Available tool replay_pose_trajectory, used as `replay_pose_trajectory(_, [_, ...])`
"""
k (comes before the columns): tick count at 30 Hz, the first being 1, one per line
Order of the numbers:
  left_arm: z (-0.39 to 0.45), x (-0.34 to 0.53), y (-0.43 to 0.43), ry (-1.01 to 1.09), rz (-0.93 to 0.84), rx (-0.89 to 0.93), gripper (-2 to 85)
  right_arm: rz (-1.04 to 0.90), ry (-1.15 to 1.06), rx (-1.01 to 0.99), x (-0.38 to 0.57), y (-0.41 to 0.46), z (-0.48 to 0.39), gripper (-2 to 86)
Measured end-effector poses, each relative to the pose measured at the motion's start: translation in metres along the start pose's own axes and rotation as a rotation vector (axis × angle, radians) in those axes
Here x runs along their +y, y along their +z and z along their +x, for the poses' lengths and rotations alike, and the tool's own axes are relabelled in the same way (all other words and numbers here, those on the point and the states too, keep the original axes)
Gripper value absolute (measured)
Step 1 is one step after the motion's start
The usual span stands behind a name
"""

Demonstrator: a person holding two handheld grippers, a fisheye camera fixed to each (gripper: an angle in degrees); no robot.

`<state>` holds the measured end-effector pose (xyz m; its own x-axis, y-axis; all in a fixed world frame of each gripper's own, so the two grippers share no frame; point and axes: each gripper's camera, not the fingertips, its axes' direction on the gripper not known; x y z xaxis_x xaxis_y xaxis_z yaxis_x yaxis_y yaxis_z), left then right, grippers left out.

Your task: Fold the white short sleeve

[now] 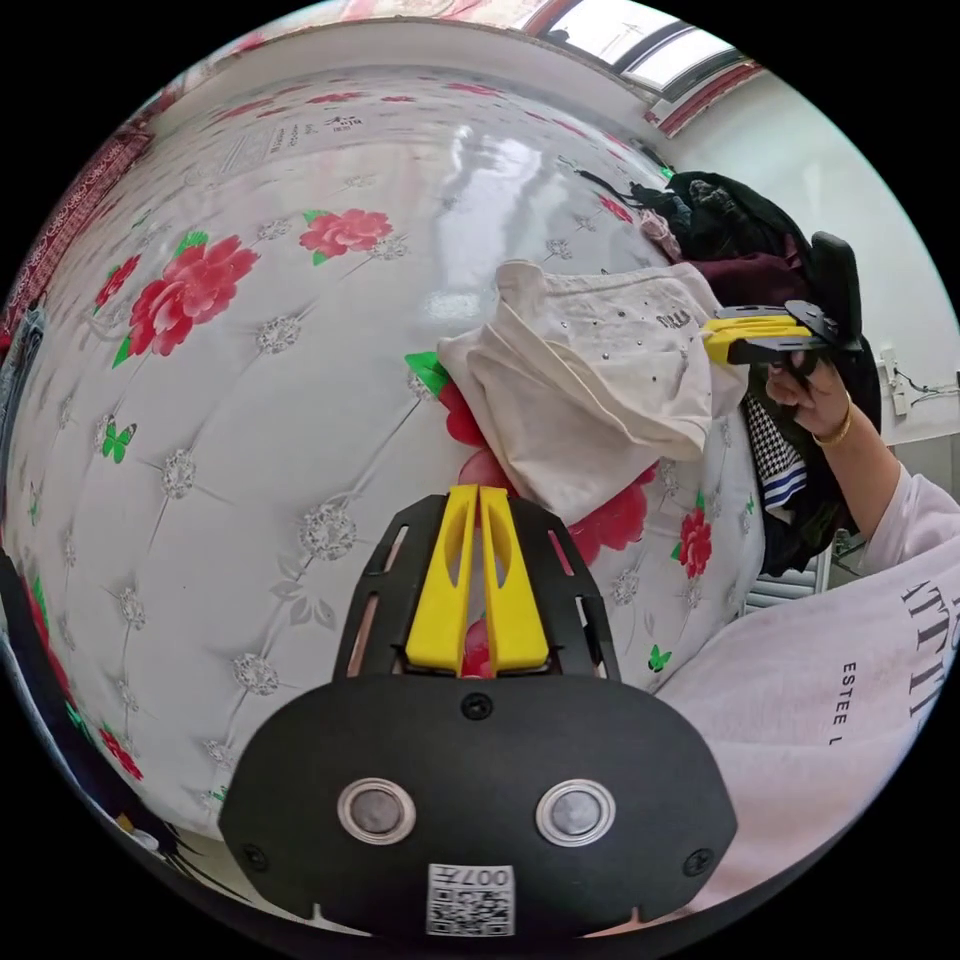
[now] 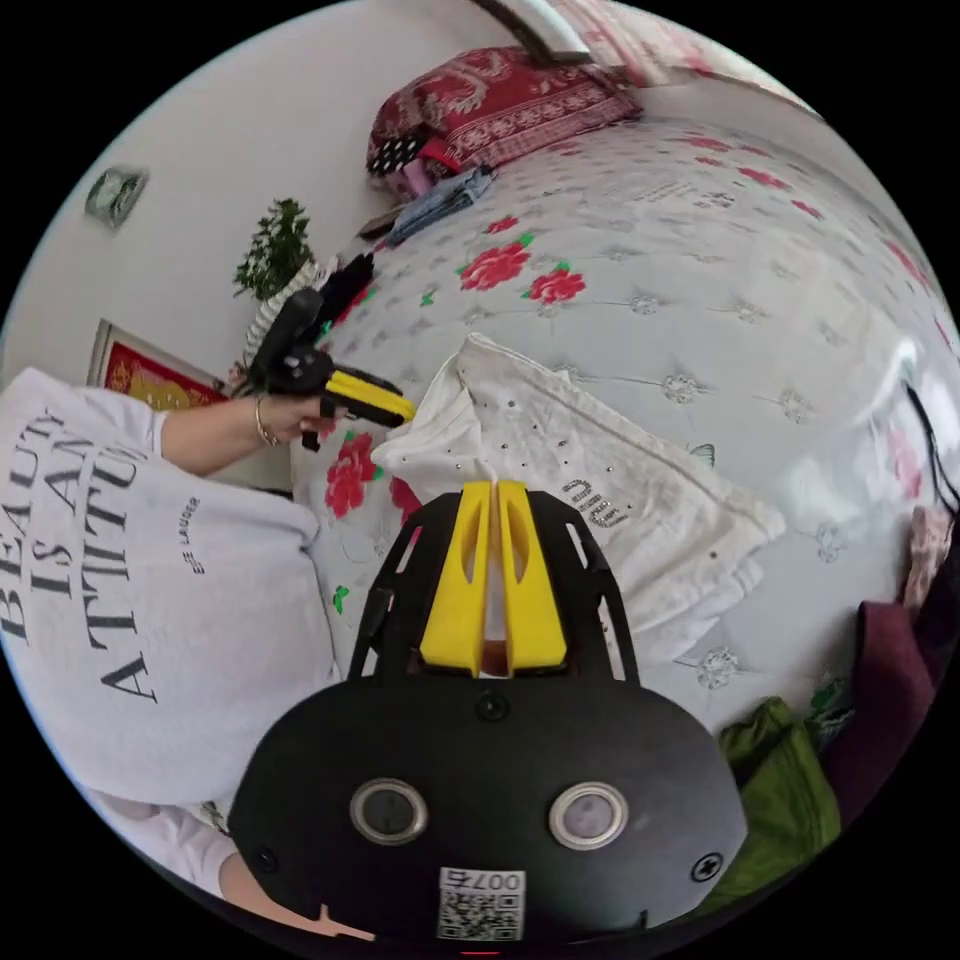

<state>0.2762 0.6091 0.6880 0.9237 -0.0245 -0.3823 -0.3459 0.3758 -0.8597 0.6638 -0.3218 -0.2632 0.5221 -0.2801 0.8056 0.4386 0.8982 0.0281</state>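
White shirt (image 1: 590, 400) crumpled on a glossy floral bedcover (image 1: 250, 420), near the edge beside the person (image 2: 150, 580), just short of a dark clothes pile (image 1: 745, 235). Left gripper (image 1: 478, 492): jaws drawn together, tips near the shirt's edge, apparently empty; seen from the right gripper view (image 2: 400, 408), tips at the shirt's corner, contact not resolvable. Right gripper (image 2: 495, 487): jaws nearly together over the shirt, a sliver of white in the gap, grip not certain; seen from the left gripper view (image 1: 712, 340), tips at a raised bunch of cloth, probably pinching it. Step in hand, by judgement: spreading the garment flat ahead of any fold. Best done by taking two opposite points, shoulder or hem corners, drawing them apart until the creases go, then laying the cloth down clear of the pile and of the bed edge. Long axis: in the right gripper view, running from the bunched end near the left gripper toward the wider end at right, roughly along the bed edge. Neck and hem ends not distinguishable through the folds; studded, lettered face up.
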Motion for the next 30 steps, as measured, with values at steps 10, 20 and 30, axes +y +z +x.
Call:
replay_pose_trajectory(10, [0.055,-0.008,-0.043,0.171,0.133,0.076,-1.0,0.134,0.175,0.066,-0.019,-0.053,0.079,-0.2])
replay_pose_trajectory(20, [0.065,-0.07,-0.019,0.157,0.131,-0.033,-1.0,0.286,0.021,0.132,0.004,-0.094,0.079,0.0])
replay_pose_trajectory(30, [0.051,-0.083,-0.022,0.047,0.099,0.0,-0.4,0.278,0.227,0.171,0.033,-0.108,0.173,0.1])
